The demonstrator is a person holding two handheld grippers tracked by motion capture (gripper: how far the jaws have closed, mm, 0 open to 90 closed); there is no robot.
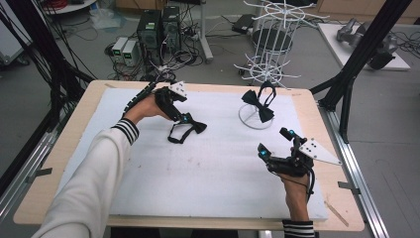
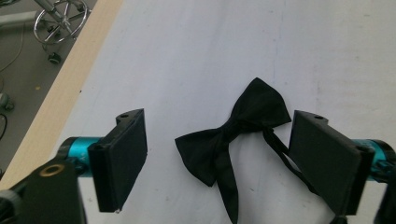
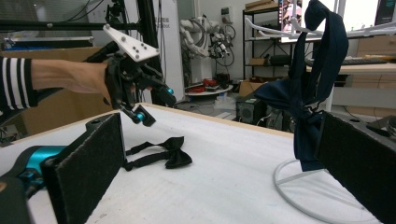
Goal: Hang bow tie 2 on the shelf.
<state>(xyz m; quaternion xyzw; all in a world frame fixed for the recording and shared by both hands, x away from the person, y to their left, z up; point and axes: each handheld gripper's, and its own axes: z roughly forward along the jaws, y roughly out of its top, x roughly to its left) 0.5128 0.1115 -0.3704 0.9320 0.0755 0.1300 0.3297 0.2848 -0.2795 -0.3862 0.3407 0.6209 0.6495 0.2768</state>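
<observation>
A black bow tie (image 1: 190,128) with its strap lies flat on the white mat (image 1: 208,168), left of centre. My left gripper (image 1: 181,116) hovers just above it, open; in the left gripper view the bow tie (image 2: 233,135) lies between the two pads of the left gripper (image 2: 219,121), untouched. A second dark bow tie (image 1: 258,106) hangs on a small white wire stand (image 1: 247,122) at the back right. My right gripper (image 1: 275,142) rests open near the mat's right side with nothing in it. The right gripper view shows the hanging bow tie (image 3: 303,93) and the lying one (image 3: 175,156).
The mat covers a wooden table (image 1: 64,148). Beyond the far edge stand a tall white wire rack (image 1: 272,39) and computer towers (image 1: 158,29) on the floor. A black frame post (image 1: 356,59) rises at the right.
</observation>
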